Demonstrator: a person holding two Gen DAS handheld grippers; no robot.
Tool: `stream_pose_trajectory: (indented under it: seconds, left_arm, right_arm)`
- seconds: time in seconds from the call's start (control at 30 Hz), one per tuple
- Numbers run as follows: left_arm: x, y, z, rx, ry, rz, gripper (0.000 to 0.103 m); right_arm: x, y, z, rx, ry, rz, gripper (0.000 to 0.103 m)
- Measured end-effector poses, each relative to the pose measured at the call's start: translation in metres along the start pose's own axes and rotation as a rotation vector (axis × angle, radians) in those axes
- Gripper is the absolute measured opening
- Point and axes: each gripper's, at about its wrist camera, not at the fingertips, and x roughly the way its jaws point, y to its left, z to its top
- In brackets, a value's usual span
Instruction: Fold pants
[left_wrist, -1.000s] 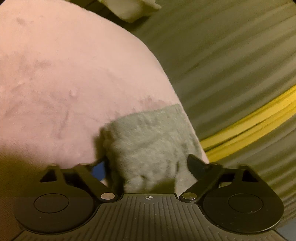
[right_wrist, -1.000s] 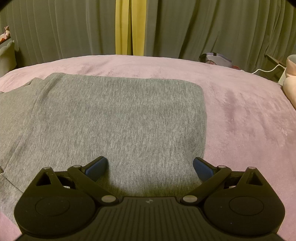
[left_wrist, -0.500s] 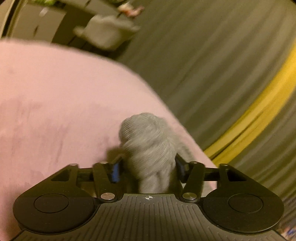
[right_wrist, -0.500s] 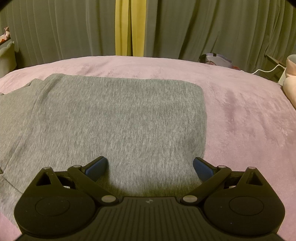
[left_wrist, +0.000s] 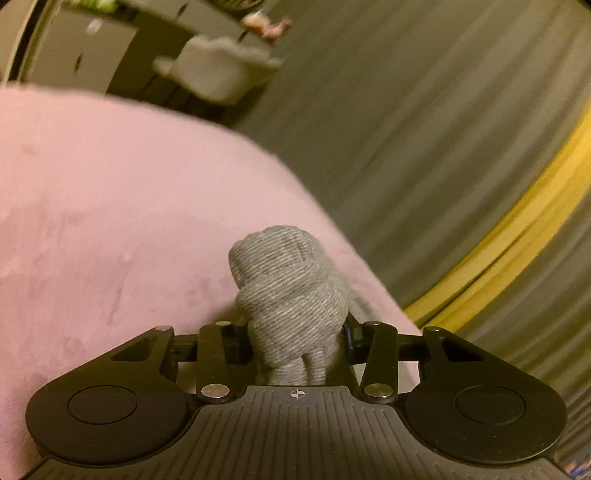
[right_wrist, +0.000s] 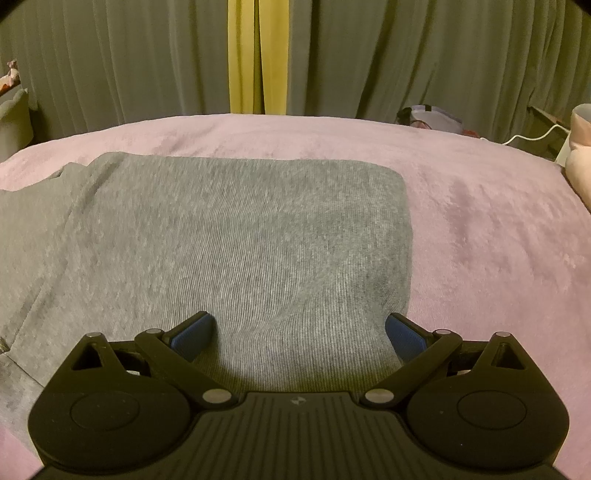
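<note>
Left wrist view: a pink bed (left_wrist: 110, 229) fills the left half of the frame, its edge curving from the upper left down to the right. At upper centre, blurred, a pale bundle (left_wrist: 218, 70) sits on grey furniture. At lower centre, the left gripper (left_wrist: 297, 338) has its black fingers (left_wrist: 212, 354) closing on a bunched wad of the grey pants (left_wrist: 288, 291), which stands up between them and hides the pads, so the cloth is pinched and lifted clear of the bed. To the right, grey curtains (left_wrist: 424, 129) run diagonally, with a yellow strip (left_wrist: 517, 243) crossing them at the right edge. Right wrist view: at the far left edge a pale object stands by the curtains, too dim to name. The pants (right_wrist: 229, 240) lie flat on the bed (right_wrist: 480, 229), spreading from the left edge to a rounded corner right of centre. At the bottom, the right gripper (right_wrist: 299, 330) hovers with its blue-padded fingers (right_wrist: 192, 334) spread wide and released, one pad over the cloth and the other at the cloth's right edge, holding nothing. Behind, curtains (right_wrist: 388, 55) hang with a yellow strip (right_wrist: 256, 55) at upper centre. At the right, a bag (right_wrist: 430, 117), a white cable (right_wrist: 532, 134) and a pink pillow (right_wrist: 580, 162).
</note>
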Motion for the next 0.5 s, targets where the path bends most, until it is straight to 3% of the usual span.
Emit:
stream_pose_trajectory:
  seconds: [0.13, 0.27, 0.37, 0.5]
  left_arm:
    - [-0.023, -0.044, 0.0, 0.118, -0.051, -0.058, 0.045]
    - [-0.059, -0.112, -0.006, 0.253, -0.114, -0.188, 0.044]
    - [-0.082, -0.176, -0.033, 0.392, -0.124, -0.331, 0.045]
    - [-0.106, -0.249, -0.106, 0.62, -0.052, -0.503, 0.049]
  right_arm:
    - [0.0, -0.005, 0.005, 0.028, 0.014, 0.021, 0.099]
    - [-0.011, -0.017, 0.008, 0.104, -0.029, 0.039, 0.099]
    - [-0.02, -0.033, 0.009, 0.2, -0.084, 0.013, 0.099]
    - [-0.029, -0.052, 0.008, 0.31, -0.132, -0.013, 0.099]
